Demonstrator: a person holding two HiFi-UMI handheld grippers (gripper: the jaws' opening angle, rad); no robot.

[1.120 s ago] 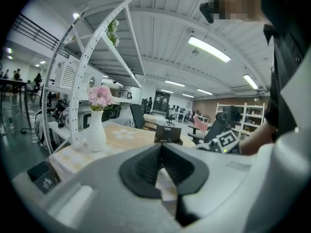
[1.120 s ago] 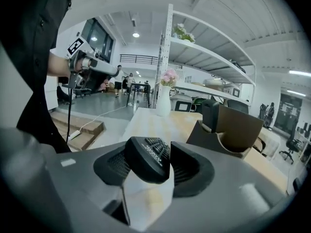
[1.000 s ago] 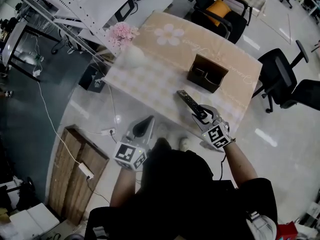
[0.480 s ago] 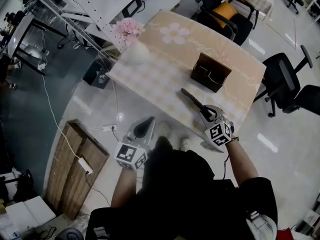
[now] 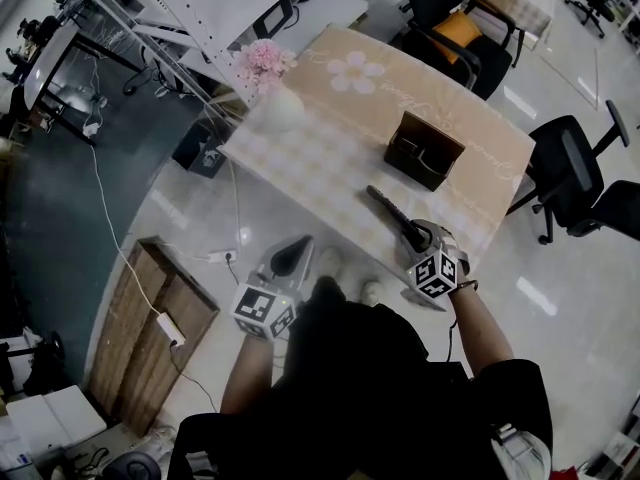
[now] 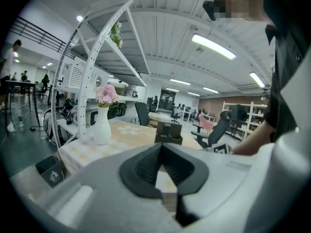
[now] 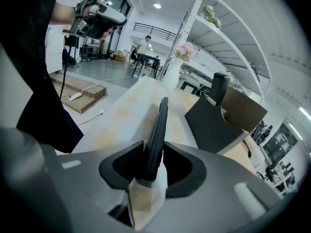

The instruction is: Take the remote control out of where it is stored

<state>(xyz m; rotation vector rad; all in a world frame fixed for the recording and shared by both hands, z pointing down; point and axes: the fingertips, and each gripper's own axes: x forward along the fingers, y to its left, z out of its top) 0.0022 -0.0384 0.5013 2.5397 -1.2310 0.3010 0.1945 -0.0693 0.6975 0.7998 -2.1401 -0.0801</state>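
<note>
The black remote control (image 5: pixel 392 215) sticks out from my right gripper (image 5: pixel 418 238) over the near edge of the table (image 5: pixel 320 158), pointing toward the brown storage box (image 5: pixel 425 151). In the right gripper view the remote control (image 7: pixel 159 125) stands on its edge between the pads of the right gripper (image 7: pixel 153 152). They touch its near end while the jaws are opening slightly. The storage box (image 7: pixel 218 115) lies ahead to the right, with a dark object standing in it. My left gripper (image 5: pixel 292 251) hangs off the table's near side, shut and empty, tips together (image 6: pixel 161 147).
A white vase (image 5: pixel 280 108) with pink flowers stands at the table's far left corner. Black office chairs (image 5: pixel 580 168) stand to the right and behind the table. White shelving (image 5: pixel 190 8) runs along the left. A wooden board (image 5: pixel 150 328) and cables lie on the floor at left.
The remote control in my right gripper has turned from face-up to standing on its edge and shifted slightly. The left gripper has stayed where it was.
</note>
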